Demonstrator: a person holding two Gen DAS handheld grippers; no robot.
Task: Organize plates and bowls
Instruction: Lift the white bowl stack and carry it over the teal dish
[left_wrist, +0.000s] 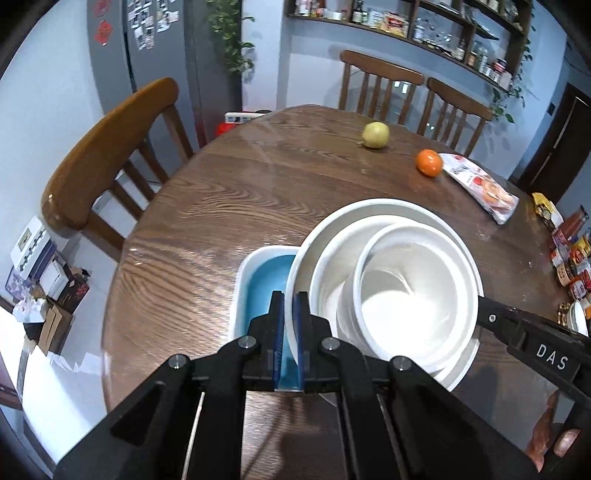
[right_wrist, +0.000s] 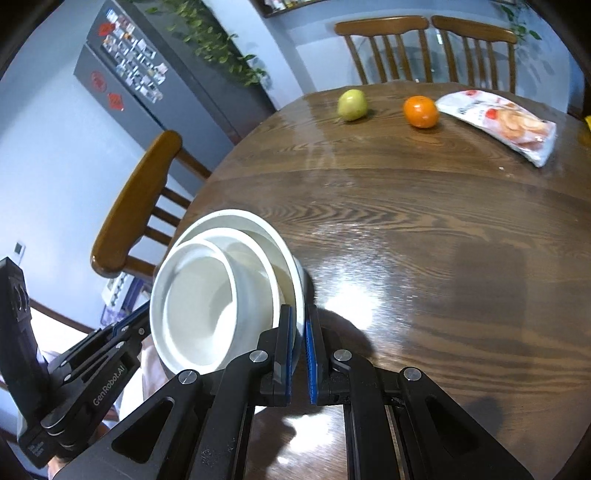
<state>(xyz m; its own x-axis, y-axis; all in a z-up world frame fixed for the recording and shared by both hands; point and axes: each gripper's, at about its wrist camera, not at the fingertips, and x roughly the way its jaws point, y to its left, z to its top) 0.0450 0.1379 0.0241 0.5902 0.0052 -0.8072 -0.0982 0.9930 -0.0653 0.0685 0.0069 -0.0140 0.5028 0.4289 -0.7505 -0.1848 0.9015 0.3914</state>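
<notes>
A nest of three white bowls hangs tilted just above the round wooden table (left_wrist: 221, 206). The big outer bowl (left_wrist: 384, 210) holds a middle bowl (left_wrist: 332, 266) and a small inner bowl (left_wrist: 406, 295). My left gripper (left_wrist: 289, 297) is shut on the outer bowl's left rim. My right gripper (left_wrist: 487, 314) grips the opposite rim. The right wrist view shows the right gripper (right_wrist: 298, 310) shut on the outer bowl (right_wrist: 258, 225), with the left gripper (right_wrist: 142, 315) at the far rim. Under the stack's left edge lies a white rectangular dish with a blue inside (left_wrist: 264, 280).
A yellow-green fruit (left_wrist: 376, 134), an orange (left_wrist: 429, 162) and a snack packet (left_wrist: 480, 184) lie at the table's far side. Several small packets (left_wrist: 570, 258) crowd the right edge. Wooden chairs (left_wrist: 110, 147) stand around the table. Boxes (left_wrist: 48, 280) sit on the floor at left.
</notes>
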